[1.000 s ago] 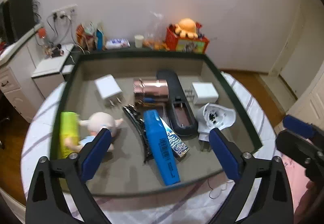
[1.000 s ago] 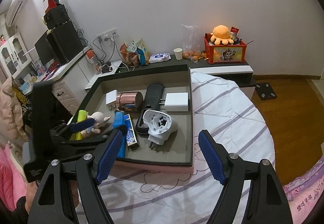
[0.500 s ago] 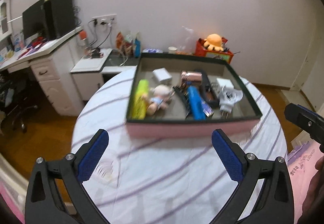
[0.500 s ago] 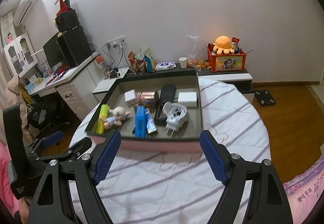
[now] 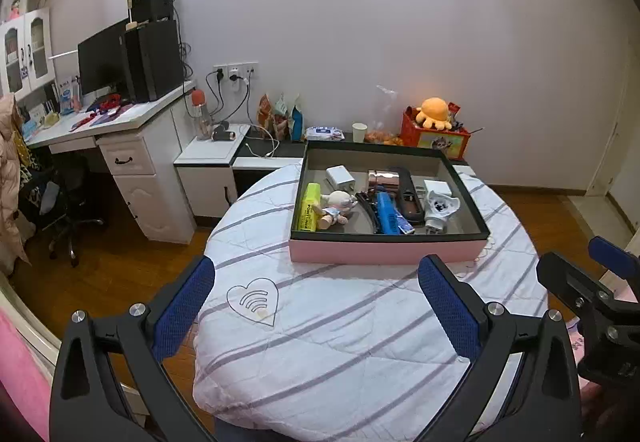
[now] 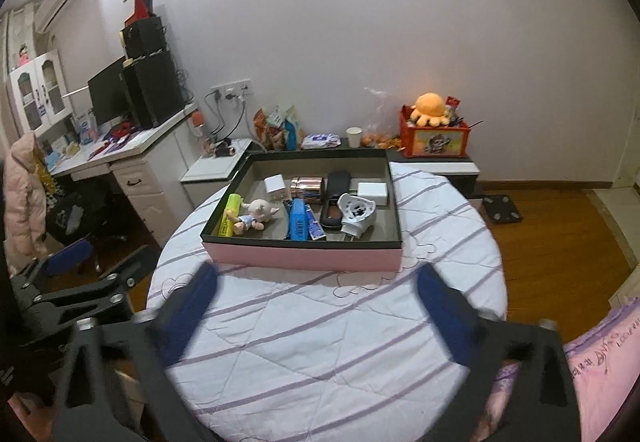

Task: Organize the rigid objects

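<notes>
Inside, the pink-sided box [image 5: 384,253] with a dark rim holds the rigid objects on its grey floor: a yellow highlighter [image 5: 310,205] lies along the left wall, a small doll [image 5: 336,204] touches it, a white charger [image 5: 339,177] sits behind them, a rose-gold cylinder [image 5: 383,179] lies near the middle, a blue case [image 5: 387,217] and a black hair clip [image 5: 368,207] lie side by side toward the front, a long black case [image 5: 408,194] runs front to back, and a white adapter block [image 5: 437,188] stands behind a white plug-in device [image 5: 440,207] on the right. That box rests on the far half of a round bench [image 5: 344,326] draped in a white cloth with grey stripes. Nearer the cameras, the left hand-held gripper [image 5: 316,306] hangs over the bare cloth with its blue pads wide apart and nothing between them. Beside it the right hand-held gripper [image 6: 316,306], blurred in its own view, has its jaws opening, likewise with only cloth between them. Behind the bench a low shelf carries a red box with an orange plush octopus [image 5: 434,110], a paper cup [image 5: 359,132] and snack packets, and a white desk [image 5: 120,122] stands to the left.
</notes>
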`<control>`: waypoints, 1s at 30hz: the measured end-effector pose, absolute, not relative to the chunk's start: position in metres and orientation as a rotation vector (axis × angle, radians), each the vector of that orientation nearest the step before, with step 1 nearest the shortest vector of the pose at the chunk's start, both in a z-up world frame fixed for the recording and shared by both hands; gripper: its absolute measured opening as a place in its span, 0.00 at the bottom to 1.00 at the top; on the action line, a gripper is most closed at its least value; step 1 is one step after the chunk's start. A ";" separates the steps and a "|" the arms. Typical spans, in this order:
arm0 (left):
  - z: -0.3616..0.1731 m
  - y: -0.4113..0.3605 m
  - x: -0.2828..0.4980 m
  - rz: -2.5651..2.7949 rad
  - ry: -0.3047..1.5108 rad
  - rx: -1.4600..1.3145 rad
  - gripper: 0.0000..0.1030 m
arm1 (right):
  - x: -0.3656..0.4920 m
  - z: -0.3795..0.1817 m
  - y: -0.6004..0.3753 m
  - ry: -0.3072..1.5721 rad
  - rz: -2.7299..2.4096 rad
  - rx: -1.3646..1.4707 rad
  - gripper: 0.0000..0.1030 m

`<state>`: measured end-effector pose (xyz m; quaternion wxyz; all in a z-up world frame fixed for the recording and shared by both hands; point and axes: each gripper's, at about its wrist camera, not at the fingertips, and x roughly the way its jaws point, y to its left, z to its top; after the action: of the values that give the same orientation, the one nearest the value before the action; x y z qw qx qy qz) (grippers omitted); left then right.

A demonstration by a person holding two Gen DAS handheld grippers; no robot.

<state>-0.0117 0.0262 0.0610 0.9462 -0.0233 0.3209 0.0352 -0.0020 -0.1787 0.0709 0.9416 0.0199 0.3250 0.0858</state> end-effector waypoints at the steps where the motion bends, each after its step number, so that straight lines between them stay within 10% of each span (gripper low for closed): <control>1: 0.062 0.025 -0.014 0.069 0.654 -0.047 1.00 | -0.005 0.072 -0.179 0.659 0.164 0.036 1.00; 30: 0.074 0.028 -0.031 0.103 0.641 -0.032 1.00 | -0.024 0.093 -0.171 0.613 0.153 0.003 1.00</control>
<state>-0.0307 0.0278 0.0744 0.9477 -0.0156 0.3149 0.0504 -0.0236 -0.1707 0.0926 0.9505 0.0016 0.3015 0.0751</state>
